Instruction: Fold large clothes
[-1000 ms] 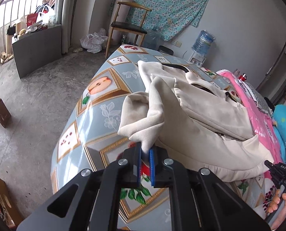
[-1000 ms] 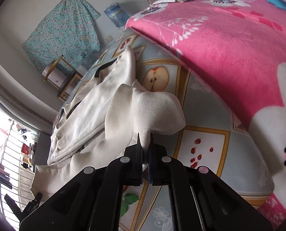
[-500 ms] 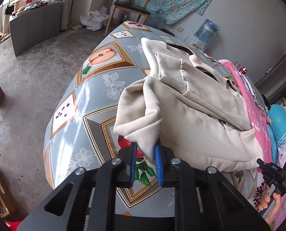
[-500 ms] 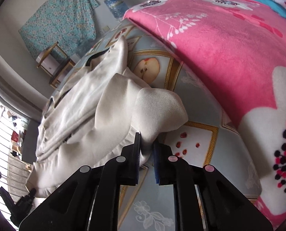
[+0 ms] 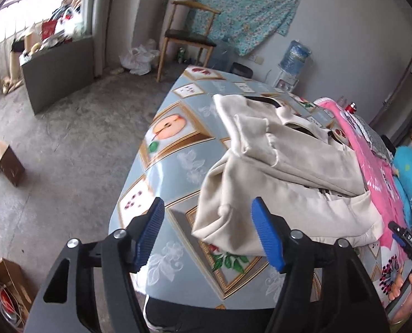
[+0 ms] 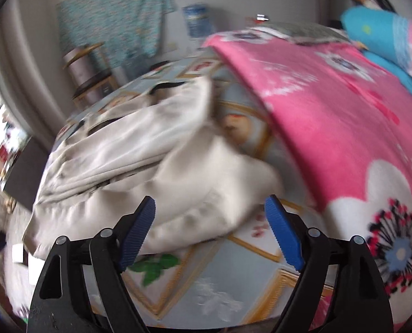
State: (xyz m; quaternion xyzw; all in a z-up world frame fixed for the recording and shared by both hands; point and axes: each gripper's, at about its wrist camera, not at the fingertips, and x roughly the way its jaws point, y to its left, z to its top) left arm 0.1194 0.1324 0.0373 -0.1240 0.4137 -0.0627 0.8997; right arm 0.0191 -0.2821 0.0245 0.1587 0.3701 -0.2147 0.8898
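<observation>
Bed (image 5: 175, 172) with a fruit-print sheet fills the centre of both views; a pink blanket (image 6: 330, 116) covers its right side. The jacket (image 5: 283, 183), cream and partly folded, lies on the sheet just ahead of both tongs, its long axis running from lower centre toward upper right in the left view. Your left gripper (image 5: 208, 236) is spread wide, gripping nothing, with the near hem between its pads. Your right gripper (image 6: 210, 233) is likewise apart and empty, the other near corner just beyond it. Each hand looks equally near its corner. Only the left view shows the floor and chair (image 5: 189, 33); the right view is blurred.
</observation>
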